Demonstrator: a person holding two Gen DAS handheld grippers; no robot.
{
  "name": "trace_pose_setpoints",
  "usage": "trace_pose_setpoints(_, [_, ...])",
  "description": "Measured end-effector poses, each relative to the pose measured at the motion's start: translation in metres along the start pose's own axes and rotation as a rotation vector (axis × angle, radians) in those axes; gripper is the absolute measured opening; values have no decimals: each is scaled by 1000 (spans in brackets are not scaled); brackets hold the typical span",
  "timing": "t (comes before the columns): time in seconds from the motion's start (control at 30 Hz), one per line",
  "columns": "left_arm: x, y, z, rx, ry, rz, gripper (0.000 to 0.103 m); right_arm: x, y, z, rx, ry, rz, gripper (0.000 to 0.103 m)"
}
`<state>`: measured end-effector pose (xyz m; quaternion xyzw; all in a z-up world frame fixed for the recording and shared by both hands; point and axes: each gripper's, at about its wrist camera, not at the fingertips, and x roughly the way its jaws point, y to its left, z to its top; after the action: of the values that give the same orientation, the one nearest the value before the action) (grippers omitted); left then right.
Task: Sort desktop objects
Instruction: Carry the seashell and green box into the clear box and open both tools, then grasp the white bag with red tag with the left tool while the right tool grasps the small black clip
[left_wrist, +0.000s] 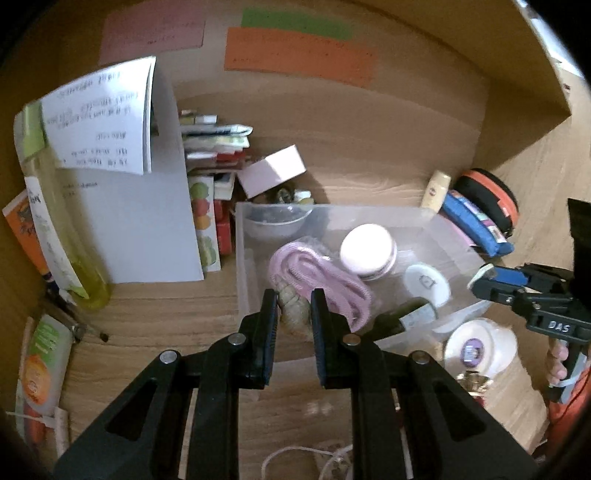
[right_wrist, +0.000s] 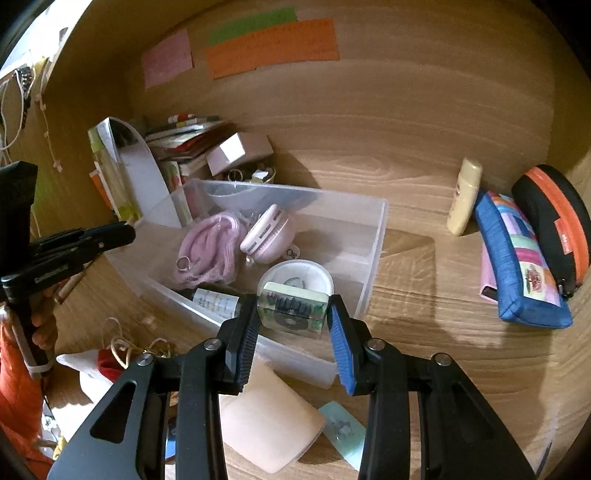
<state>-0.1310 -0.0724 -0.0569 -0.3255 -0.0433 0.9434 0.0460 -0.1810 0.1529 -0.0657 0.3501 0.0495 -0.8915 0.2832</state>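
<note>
A clear plastic bin (left_wrist: 332, 216) (right_wrist: 369, 236) stands on the wooden desk and holds a pink cord bundle (left_wrist: 317, 280) (right_wrist: 207, 251), a round pink case (left_wrist: 367, 253) (right_wrist: 267, 234), a white round lid (left_wrist: 426, 282) (right_wrist: 295, 275) and a small dark bottle (right_wrist: 218, 301). My right gripper (right_wrist: 293, 315) is shut on a small clear rectangular box with a dark comb-like item inside (right_wrist: 293, 312), above the bin's near wall. My left gripper (left_wrist: 293, 301) is slightly open and empty above the bin's near edge, over a beige knitted item (left_wrist: 293, 314).
A cream bottle (right_wrist: 463, 197), a blue patchwork pouch (right_wrist: 517, 258) and a black and orange case (right_wrist: 557, 221) lie to the right. Papers (left_wrist: 122, 166), a yellow bottle (left_wrist: 59, 229) and stacked booklets (left_wrist: 214, 147) stand to the left. A beige pad (right_wrist: 266, 413) lies in front.
</note>
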Motion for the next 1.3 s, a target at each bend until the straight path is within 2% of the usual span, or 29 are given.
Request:
trace_pose_setpoints(0.47, [6, -5, -4, 45, 8, 11, 17, 5, -1, 0, 11, -12, 19, 34])
trace_pose_setpoints(0.57, [6, -5, -3, 46, 10, 7, 20, 3, 3, 0, -6, -20, 4, 41])
trace_pose_setpoints(0.67, [4, -8, -2, 56, 8, 12, 26, -2, 8, 0, -28, -33, -4, 49])
trace_pose_setpoints(0.73, [2, -10, -2, 65, 3, 17, 36, -7, 12, 1, -41, -48, -11, 53])
trace_pose_setpoints(0.77, [-1, -11, -2, 70, -2, 18, 38, -9, 13, 1, -43, -54, -16, 57])
trace_pose_setpoints(0.83, [-7, -13, -1, 70, -12, 18, 54, -14, 14, 2, -42, -70, -30, 66])
trace_pose_setpoints(0.93, [-17, -15, -1, 72, -34, 20, 63, -23, 14, 3, -33, -97, -52, 75])
trace_pose_setpoints(1.0, [-23, -16, -1, 75, -44, 24, 69, -28, 14, 3, -19, -104, -64, 84])
trace_pose_setpoints(1.13, [-35, -17, -2, 64, -57, 33, 88, -36, 11, 1, 13, -103, -60, 85])
trace_pose_setpoints(1.3, [-49, -19, -9, 62, -52, 18, 95, -46, 7, -8, 49, -96, -60, 85])
